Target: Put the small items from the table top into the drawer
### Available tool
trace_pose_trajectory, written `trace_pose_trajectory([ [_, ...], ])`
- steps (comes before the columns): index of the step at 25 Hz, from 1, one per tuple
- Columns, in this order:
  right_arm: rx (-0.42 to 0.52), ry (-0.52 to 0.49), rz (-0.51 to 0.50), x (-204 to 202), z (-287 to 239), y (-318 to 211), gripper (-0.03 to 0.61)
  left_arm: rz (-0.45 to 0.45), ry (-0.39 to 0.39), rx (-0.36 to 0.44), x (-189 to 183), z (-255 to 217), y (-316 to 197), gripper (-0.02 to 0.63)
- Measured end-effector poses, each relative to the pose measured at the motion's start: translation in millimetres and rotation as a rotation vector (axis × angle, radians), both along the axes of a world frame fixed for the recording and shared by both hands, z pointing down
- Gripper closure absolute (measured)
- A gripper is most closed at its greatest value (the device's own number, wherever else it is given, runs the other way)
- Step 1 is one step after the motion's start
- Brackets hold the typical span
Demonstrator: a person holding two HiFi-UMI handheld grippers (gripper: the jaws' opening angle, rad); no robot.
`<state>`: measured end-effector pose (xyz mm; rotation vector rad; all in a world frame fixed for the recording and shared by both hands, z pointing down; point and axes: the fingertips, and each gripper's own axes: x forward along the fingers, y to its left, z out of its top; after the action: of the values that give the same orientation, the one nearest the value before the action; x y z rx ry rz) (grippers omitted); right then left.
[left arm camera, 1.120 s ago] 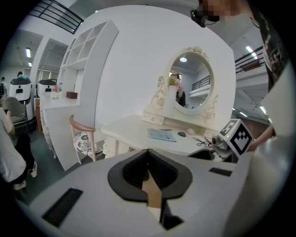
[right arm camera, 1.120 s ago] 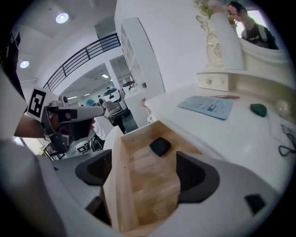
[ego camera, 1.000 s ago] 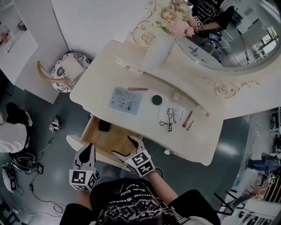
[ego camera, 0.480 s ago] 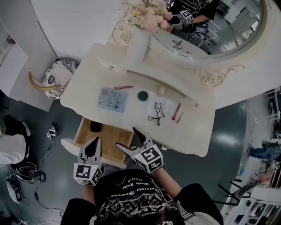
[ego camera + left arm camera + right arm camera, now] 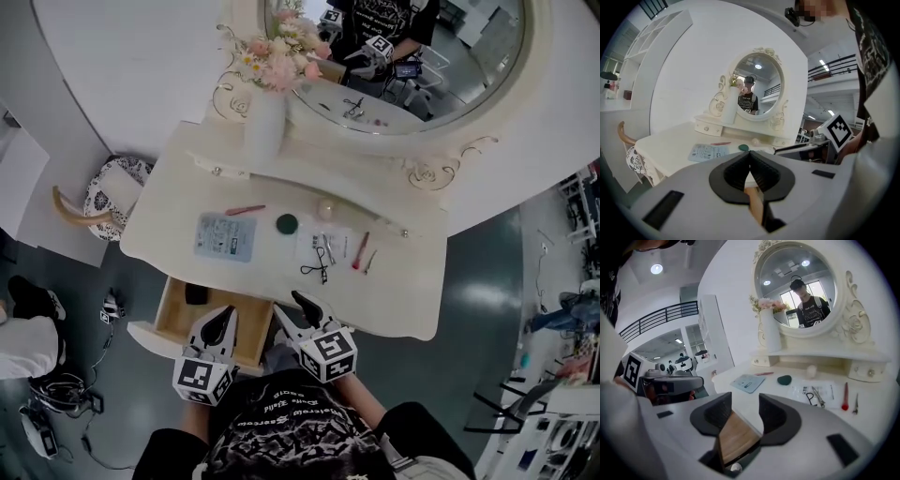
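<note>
The small items are nearly all on the worktop (image 5: 173,220): a blue card (image 5: 225,236), a pink stick (image 5: 246,210), a green round thing (image 5: 287,224), a little pale ball (image 5: 325,208), and a white sheet (image 5: 341,242) with scissors (image 5: 317,264) on it, with a red stick (image 5: 360,251) just beside the sheet. The drawer (image 5: 176,317) under the front edge is pulled open, and only one black thing (image 5: 196,294) lies inside it. So the job looks like it has just begun, and most of the things have yet to go in. The left gripper (image 5: 222,319) hangs over the open drawer with its jaws pressed together and nothing in them. The right gripper (image 5: 292,309) is at the front edge of the worktop, near the scissors. Its jaws are partly apart and closing, and nothing is between them. Behind it all stand a vase of flowers (image 5: 264,122) and a round mirror (image 5: 412,66).
</note>
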<state>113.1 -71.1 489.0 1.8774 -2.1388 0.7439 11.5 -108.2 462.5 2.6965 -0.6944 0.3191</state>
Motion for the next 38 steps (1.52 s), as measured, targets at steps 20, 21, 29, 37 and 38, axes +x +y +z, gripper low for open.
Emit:
trace_pose_trajectory([
  [20,0.048,0.100,0.120,24.6,-0.9,2.6,0.569,-0.005,-0.066,0.010,-1.9,2.7,0.6,0.598],
  [21,0.049,0.107,0.127,26.4,-1.8,4.7,0.569,-0.007,-0.066,0.010,-2.3,2.9,0.7,0.598],
  [29,0.018,0.140,0.181,42.7,4.6,28.3,0.571,-0.007,-0.071,0.019,0.3,7.2,9.0,0.598],
  [37,0.033,0.173,0.153,39.4,0.5,34.2,0.571,-0.029,-0.070,0.026,-4.0,7.9,15.2,0.598],
  [38,0.034,0.178,0.147,39.2,-0.1,34.6,0.571,-0.035,-0.064,0.019,-4.3,7.4,15.4,0.598],
])
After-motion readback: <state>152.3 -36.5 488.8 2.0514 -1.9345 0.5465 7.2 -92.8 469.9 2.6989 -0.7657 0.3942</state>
